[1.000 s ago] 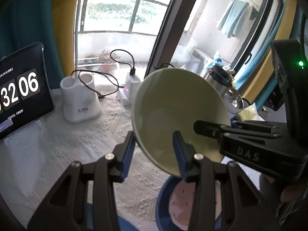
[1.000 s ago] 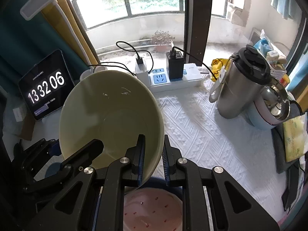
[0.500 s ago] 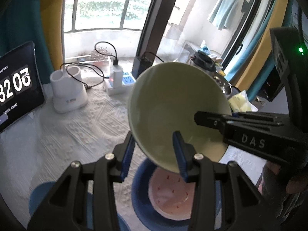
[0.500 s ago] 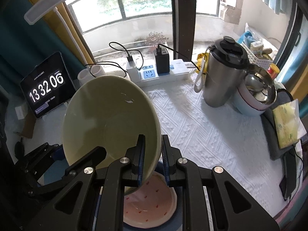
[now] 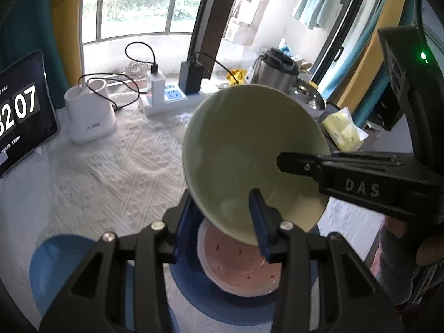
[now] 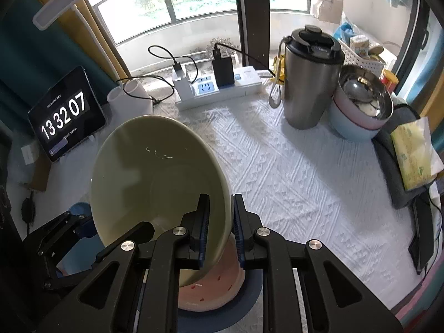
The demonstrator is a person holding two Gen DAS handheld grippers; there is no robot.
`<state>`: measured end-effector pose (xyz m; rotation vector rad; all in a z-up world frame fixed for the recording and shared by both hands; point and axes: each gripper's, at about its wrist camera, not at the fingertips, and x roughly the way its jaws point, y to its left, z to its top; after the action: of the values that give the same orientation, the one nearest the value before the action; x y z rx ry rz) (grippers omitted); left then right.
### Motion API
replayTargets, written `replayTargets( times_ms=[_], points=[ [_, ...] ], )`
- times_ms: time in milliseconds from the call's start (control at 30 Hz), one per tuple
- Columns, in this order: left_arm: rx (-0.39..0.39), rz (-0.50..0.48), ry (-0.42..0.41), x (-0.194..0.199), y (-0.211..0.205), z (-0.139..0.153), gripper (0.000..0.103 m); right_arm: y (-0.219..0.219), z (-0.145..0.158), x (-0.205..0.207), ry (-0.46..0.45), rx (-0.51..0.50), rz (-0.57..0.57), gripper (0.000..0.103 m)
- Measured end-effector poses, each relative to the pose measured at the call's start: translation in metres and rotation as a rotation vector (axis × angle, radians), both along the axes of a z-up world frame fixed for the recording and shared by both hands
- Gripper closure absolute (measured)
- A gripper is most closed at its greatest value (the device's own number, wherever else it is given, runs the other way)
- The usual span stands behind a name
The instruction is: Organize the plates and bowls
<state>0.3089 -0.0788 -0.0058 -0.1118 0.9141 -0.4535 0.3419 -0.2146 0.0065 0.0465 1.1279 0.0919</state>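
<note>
Both tools have carried the green bowl (image 6: 155, 177) across the worktop (image 6: 291, 172) until it hangs tilted right over the pink bowl (image 5: 238, 266) on the blue plate (image 5: 236, 305) (a moment ago that stack lay further off). The right tool (image 6: 219, 233) is clamped on its rim; the left tool (image 5: 222, 222) straddles the opposite rim, half open. Nesting looks next.

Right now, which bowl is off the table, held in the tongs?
The pale green bowl, tilted, gripped at its rim by both tongs. The pink speckled bowl sits on the blue plate below it.
</note>
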Motion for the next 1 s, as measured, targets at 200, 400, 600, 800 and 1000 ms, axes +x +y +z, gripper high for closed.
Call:
replayTargets(
  times_ms=[200, 400, 600, 800, 1000],
  points=[
    [0.0, 0.012, 0.02, -0.007, -0.003, -0.007, 0.062, -0.004, -0.012, -0.008, 0.032, 0.008, -0.004, 0.085],
    [0.019, 0.009, 0.025, -0.015, -0.008, -0.013, 0.062, -0.008, -0.019, -0.016, 0.056, 0.023, -0.01, 0.085],
    [0.018, 0.011, 0.036, -0.021, -0.009, -0.016, 0.062, -0.01, -0.026, -0.025, 0.08, 0.028, -0.017, 0.085],
    [0.03, 0.004, 0.05, -0.025, -0.012, -0.023, 0.062, -0.01, -0.033, -0.032, 0.099, 0.023, -0.014, 0.085],
    [0.038, -0.009, 0.074, -0.029, -0.014, -0.028, 0.062, -0.011, -0.034, -0.037, 0.111, 0.025, -0.013, 0.085]
  ],
)
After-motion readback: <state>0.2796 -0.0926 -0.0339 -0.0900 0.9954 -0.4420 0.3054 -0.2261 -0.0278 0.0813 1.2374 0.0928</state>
